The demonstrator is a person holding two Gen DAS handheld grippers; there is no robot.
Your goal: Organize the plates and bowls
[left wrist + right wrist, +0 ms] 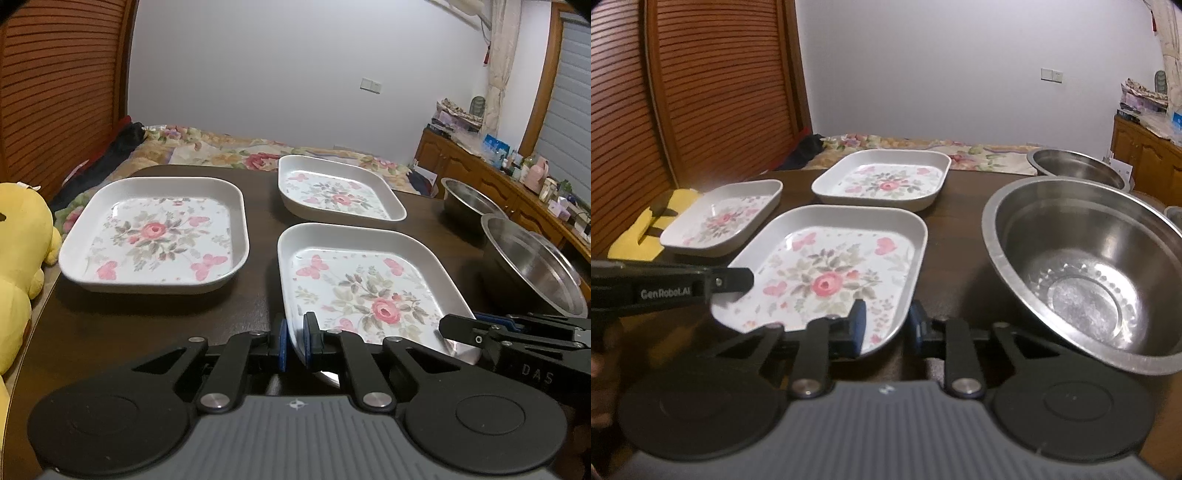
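On the dark wooden table (pixel 155 332) we recorded three square white plates with a rose-and-butterfly print, and two steel bowls.

Surroundings: a large steel bowl (pixel 1086 273) stood just right of the near plate, its rim close beside the right gripper; a second steel bowl (pixel 1078 166) sat behind it at the table's far right corner. A yellow plush toy (pixel 18 258) lay off the table's left edge. Beyond the table we noted a bed with a floral quilt (pixel 236 147), a slatted wooden door (pixel 713 88) and a wooden sideboard (pixel 491 177) crowded with small items.

Plates: the left plate (pixel 155 236) lay flat and apart from the others. The far plate (pixel 340 188) lay flat behind the near one, a strip of table between them.

The near plate (pixel 369 288) had a shallow raised rim, a pink rose at centre and butterflies near the corners. Both grippers were at its front edge. The left gripper (pixel 295 339) had its blue pads closed on the plate's front left corner, the rim pinched between them. The right gripper (pixel 886 325) straddled the front right corner, one pad inside the rim and one outside; we judged the pads to be pressing on it, though the outer pad's contact was not clearly seen. Whether the plate was lifted we could not tell.
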